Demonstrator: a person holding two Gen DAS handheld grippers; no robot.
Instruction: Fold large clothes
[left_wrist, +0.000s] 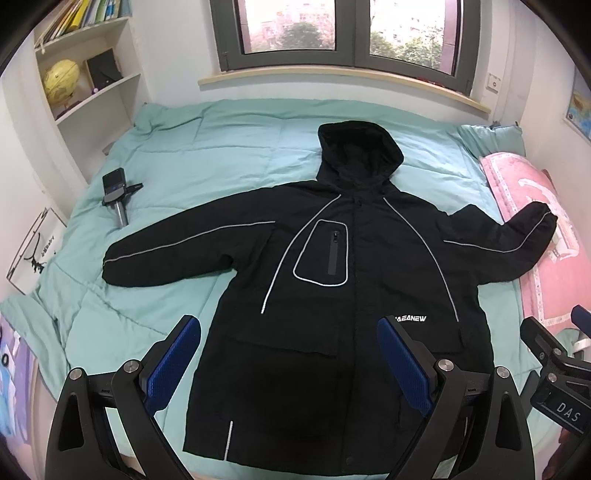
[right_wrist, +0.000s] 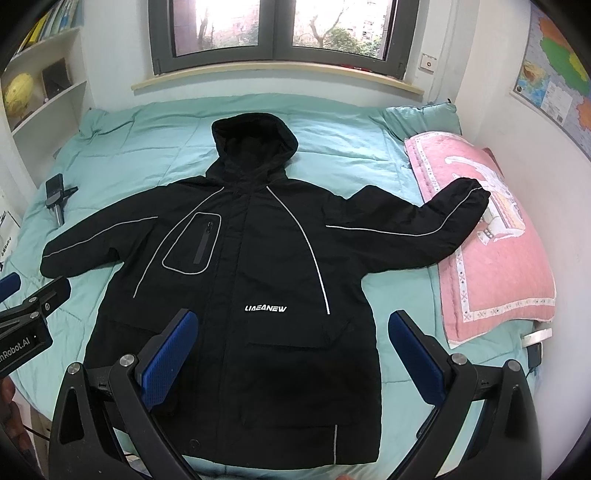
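1. The bed (left_wrist: 177, 155) carries the black jacket (left_wrist: 332, 295) at frame centre, spread flat, long axis running hood-top to hem-bottom.
2. Left hand-held gripper (left_wrist: 290, 360) and right hand-held gripper (right_wrist: 293, 354), both released, hover above the hem.

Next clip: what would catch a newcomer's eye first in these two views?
The black hooded jacket dominates, spread flat and front-up in the middle of the mint-green quilt, sleeves out to both sides. Its right-hand sleeve cuff lies on the pink pillow at the bed's right edge. Both tongs, left and right, hover open above the jacket's lower half, holding nothing.
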